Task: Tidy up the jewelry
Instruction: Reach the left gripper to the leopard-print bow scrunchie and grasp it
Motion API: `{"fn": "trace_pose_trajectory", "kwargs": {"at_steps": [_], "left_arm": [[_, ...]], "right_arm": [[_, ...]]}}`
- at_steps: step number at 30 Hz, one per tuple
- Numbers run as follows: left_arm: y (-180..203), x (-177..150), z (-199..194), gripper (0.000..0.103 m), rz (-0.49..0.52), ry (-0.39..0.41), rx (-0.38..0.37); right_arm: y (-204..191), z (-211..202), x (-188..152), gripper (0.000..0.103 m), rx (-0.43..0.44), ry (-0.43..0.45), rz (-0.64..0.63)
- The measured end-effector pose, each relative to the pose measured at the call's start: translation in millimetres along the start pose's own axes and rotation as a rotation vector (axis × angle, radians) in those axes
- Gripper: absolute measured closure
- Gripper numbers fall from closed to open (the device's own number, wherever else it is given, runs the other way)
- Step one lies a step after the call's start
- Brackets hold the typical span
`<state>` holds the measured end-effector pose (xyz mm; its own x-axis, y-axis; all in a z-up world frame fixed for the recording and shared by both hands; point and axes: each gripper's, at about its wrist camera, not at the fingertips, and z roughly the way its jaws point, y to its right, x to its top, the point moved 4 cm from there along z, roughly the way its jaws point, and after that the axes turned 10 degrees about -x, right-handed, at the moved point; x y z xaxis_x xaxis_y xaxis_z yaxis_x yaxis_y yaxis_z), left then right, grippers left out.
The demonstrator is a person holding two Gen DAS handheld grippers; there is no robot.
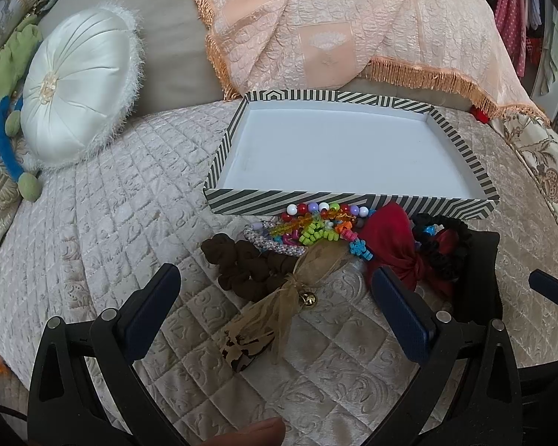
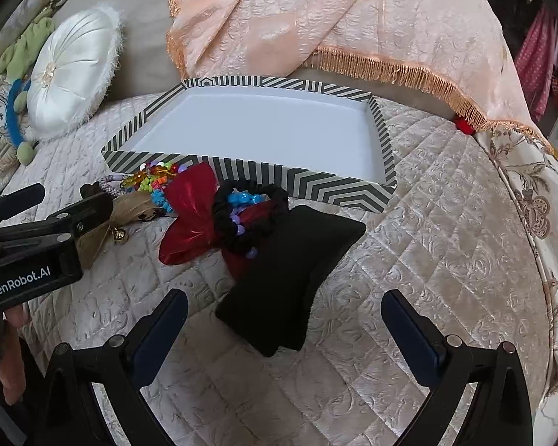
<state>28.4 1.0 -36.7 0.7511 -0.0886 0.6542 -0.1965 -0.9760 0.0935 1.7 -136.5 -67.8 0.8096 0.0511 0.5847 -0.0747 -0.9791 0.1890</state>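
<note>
A striped box tray with a bare white floor lies on the quilted bed. Against its near wall is a pile: coloured beads, a brown scrunchie, a gold mesh bow with a bell, a red bow, a black scrunchie and a black cushion. My left gripper is open just short of the gold bow. My right gripper is open around the cushion's near end, holding nothing.
A round white satin pillow and a green and blue soft toy lie at the left. A peach fringed cloth is draped behind the tray. The bed edge curves away at the right.
</note>
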Motion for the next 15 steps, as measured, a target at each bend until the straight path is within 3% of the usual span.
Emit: {"fn": "trace_pose_trajectory", "kwargs": {"at_steps": [4,7,11,15], "left_arm": [[-9,1,-2,0.0,-0.007,0.015,-0.002],[-36,2,-10,0.0,-0.059,0.057,-0.019],[-69,2,-22,0.0,-0.079,0.116,0.017],[-103,-2,-18,0.0,-0.098,0.044,0.03]], "right_arm": [[5,0,1,0.0,-0.002,0.0,0.01],[21,-1,4,0.0,-0.008,0.01,0.05],[52,-3,6,0.0,0.002,0.017,0.149],[80,1,0,0.0,0.013,-0.003,0.213]]}}
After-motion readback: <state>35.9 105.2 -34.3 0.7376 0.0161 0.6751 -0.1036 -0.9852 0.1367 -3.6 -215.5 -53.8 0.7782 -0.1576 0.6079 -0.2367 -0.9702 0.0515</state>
